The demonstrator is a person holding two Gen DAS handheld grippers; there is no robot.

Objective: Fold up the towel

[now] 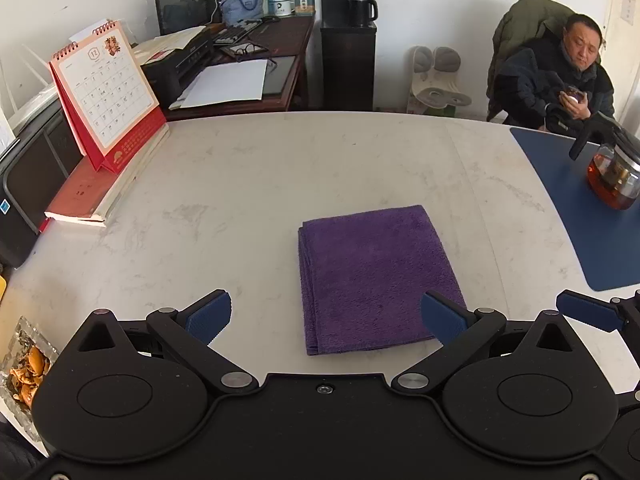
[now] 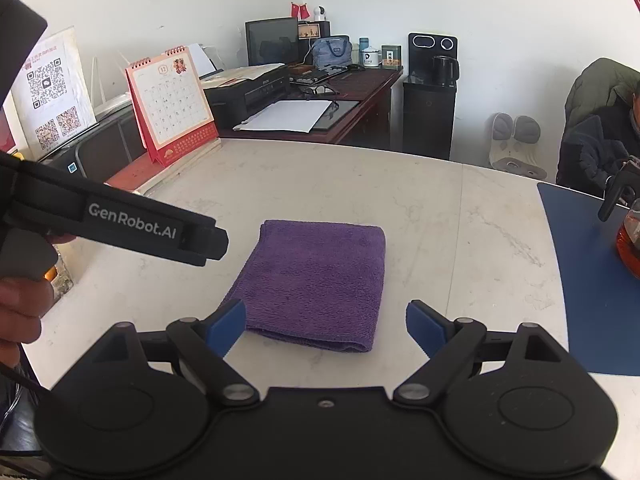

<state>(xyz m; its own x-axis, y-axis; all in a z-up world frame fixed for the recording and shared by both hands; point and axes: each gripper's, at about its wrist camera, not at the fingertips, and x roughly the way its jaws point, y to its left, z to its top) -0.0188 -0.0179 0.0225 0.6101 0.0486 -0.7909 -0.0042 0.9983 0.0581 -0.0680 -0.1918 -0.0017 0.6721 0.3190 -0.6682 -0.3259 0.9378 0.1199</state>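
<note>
A purple towel (image 1: 374,276) lies folded into a flat, roughly square pad on the white marble table (image 1: 240,184). It also shows in the right wrist view (image 2: 316,280). My left gripper (image 1: 326,318) is open and empty, held above the table just in front of the towel's near edge. My right gripper (image 2: 326,326) is open and empty, also just short of the towel's near edge. One blue finger of the right gripper shows at the right edge of the left wrist view (image 1: 588,312). The left gripper's body crosses the left of the right wrist view (image 2: 132,224).
A desk calendar (image 1: 106,96) stands on a red book (image 1: 92,192) at the table's far left. A blue mat (image 1: 588,208) with a glass teapot (image 1: 614,176) lies at the right. A glass dish of peels (image 1: 26,364) sits near left. A seated man (image 1: 560,76) is beyond the table.
</note>
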